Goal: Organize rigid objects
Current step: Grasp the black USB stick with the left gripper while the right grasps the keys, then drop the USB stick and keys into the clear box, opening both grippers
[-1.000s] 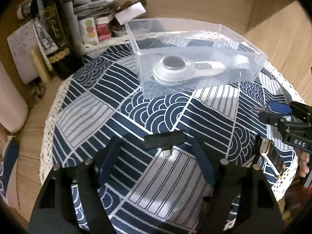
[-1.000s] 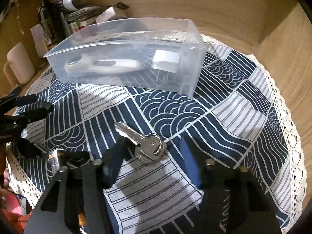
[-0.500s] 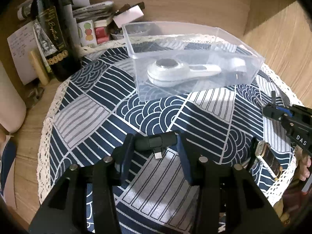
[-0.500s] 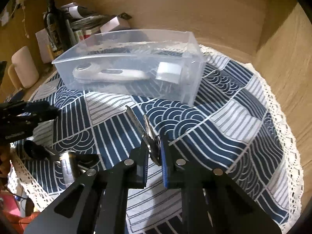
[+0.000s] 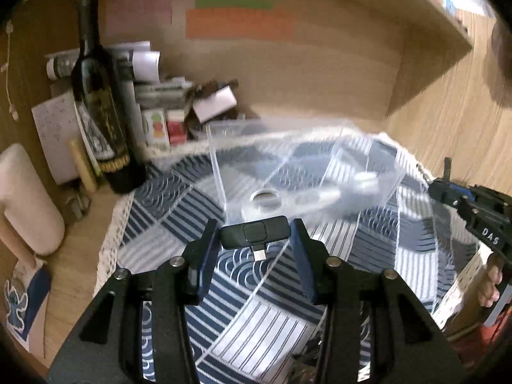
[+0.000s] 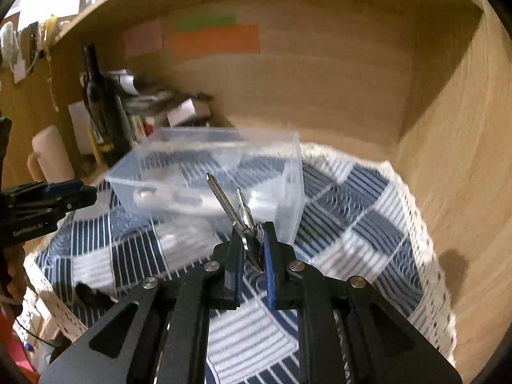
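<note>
My left gripper [image 5: 255, 235] is shut on a small black USB-C adapter [image 5: 255, 234] and holds it above the blue patterned cloth [image 5: 256, 288], just in front of the clear plastic box [image 5: 304, 166]. My right gripper [image 6: 251, 244] is shut on a bunch of silver keys [image 6: 233, 208], lifted, with the blades pointing up toward the same box [image 6: 208, 166]. The box holds a white handheld device [image 5: 288, 198] and a small white item. Each gripper shows at the edge of the other's view.
A dark wine bottle [image 5: 102, 105], papers and small boxes crowd the back left corner. A pale mug [image 5: 25, 198] stands at the far left. Wooden walls enclose the back and right. A dark object [image 6: 92, 294] lies near the cloth's front left edge.
Both grippers have risen from the cloth with their objects. A second ago both were open around them; half a second ago they had closed.
</note>
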`<state>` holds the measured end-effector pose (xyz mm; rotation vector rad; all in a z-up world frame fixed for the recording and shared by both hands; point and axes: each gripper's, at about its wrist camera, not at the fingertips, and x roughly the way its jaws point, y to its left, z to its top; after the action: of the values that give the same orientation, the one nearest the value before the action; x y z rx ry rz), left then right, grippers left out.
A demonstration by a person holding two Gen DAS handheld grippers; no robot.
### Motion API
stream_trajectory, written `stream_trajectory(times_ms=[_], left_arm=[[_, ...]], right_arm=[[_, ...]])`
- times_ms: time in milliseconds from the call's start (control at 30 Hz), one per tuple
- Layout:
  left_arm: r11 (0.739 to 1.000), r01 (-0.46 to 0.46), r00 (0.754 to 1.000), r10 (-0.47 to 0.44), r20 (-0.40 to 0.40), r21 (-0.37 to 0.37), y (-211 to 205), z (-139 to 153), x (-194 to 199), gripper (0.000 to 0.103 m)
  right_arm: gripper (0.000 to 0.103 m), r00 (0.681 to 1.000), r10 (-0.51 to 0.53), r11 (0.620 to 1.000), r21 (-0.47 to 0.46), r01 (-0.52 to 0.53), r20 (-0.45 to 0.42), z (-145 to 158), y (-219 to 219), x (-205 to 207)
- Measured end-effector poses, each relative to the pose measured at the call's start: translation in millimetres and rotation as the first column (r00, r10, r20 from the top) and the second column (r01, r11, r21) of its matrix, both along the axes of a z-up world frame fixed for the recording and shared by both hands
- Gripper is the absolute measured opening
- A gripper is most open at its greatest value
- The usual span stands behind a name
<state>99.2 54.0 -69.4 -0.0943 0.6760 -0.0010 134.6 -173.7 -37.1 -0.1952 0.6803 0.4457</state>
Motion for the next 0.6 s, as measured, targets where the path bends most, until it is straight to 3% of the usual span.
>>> stream_trajectory(times_ms=[333, 600], left_arm=[[1.0, -0.019, 0.996, 0.018, 0.091, 0.009, 3.2, 36.6, 27.6, 0.044], [1.0, -0.009, 0.998, 0.008, 0.068, 0.025, 3.6, 31.5, 66.1, 0.044]], right_arm=[[0.01, 0.995, 0.043, 0.999, -0.025, -0.041, 0.092, 30.9, 26.4, 30.9], [0.01, 0.996, 0.068, 0.998, -0.01, -0.067, 0.053, 24.2, 41.3, 67.3]])
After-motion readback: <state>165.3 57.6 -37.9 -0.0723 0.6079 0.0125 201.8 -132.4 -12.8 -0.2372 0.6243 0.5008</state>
